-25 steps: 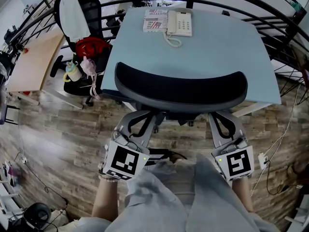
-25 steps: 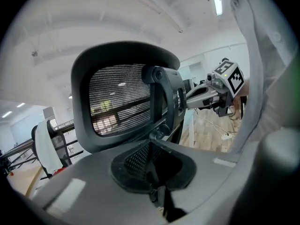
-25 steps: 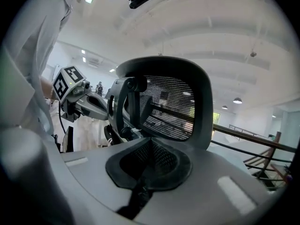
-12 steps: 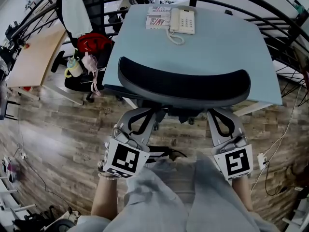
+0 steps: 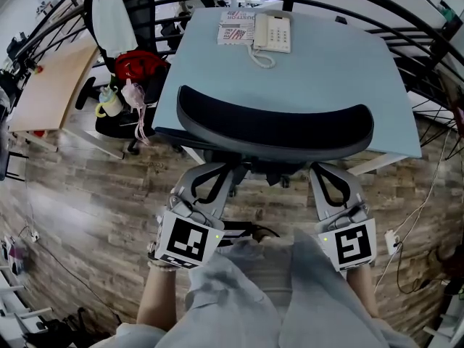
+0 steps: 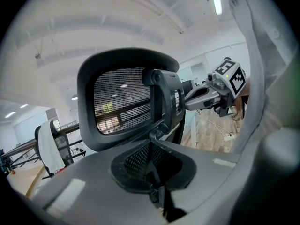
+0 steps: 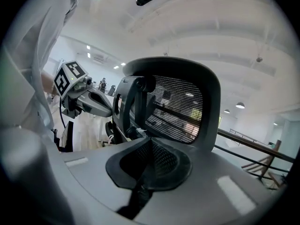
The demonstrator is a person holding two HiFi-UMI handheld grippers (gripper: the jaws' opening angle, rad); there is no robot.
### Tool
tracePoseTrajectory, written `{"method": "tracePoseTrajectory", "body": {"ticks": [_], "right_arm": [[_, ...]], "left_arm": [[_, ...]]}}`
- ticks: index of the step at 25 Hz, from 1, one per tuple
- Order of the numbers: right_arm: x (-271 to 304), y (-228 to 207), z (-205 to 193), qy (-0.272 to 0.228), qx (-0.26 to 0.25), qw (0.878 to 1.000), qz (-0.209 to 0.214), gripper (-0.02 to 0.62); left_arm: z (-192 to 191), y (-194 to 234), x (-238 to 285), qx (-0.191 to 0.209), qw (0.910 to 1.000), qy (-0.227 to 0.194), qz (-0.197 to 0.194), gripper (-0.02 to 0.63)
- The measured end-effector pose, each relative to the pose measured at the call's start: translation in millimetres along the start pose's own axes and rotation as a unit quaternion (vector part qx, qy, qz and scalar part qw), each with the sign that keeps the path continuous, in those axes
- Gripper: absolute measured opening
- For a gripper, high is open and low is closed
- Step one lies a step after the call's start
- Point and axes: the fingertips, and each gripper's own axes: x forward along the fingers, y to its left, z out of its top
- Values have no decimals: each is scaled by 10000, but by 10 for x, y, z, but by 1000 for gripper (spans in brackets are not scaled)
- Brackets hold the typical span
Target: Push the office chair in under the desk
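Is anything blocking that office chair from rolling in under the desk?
Nothing visible does. The office chair has its backrest at the near edge of the desk. A second chair holding a red bag stands apart at the desk's left. The space beneath the desktop is hidden.

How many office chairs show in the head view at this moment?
2. One office chair stands at the near edge of the desk, backrest toward the person. The other chair, draped with a white garment, stands left of the desk. More may hide in the cluttered background.
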Motion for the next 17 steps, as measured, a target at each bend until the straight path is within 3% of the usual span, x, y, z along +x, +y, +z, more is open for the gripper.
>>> {"method": "tracePoseTrajectory", "body": {"ticks": [17], "right_arm": [[17,39,-125,127,-2,9999,24,8]], "left_arm": [[-54,-69,0,-3,10000,55,-11,3]]}}
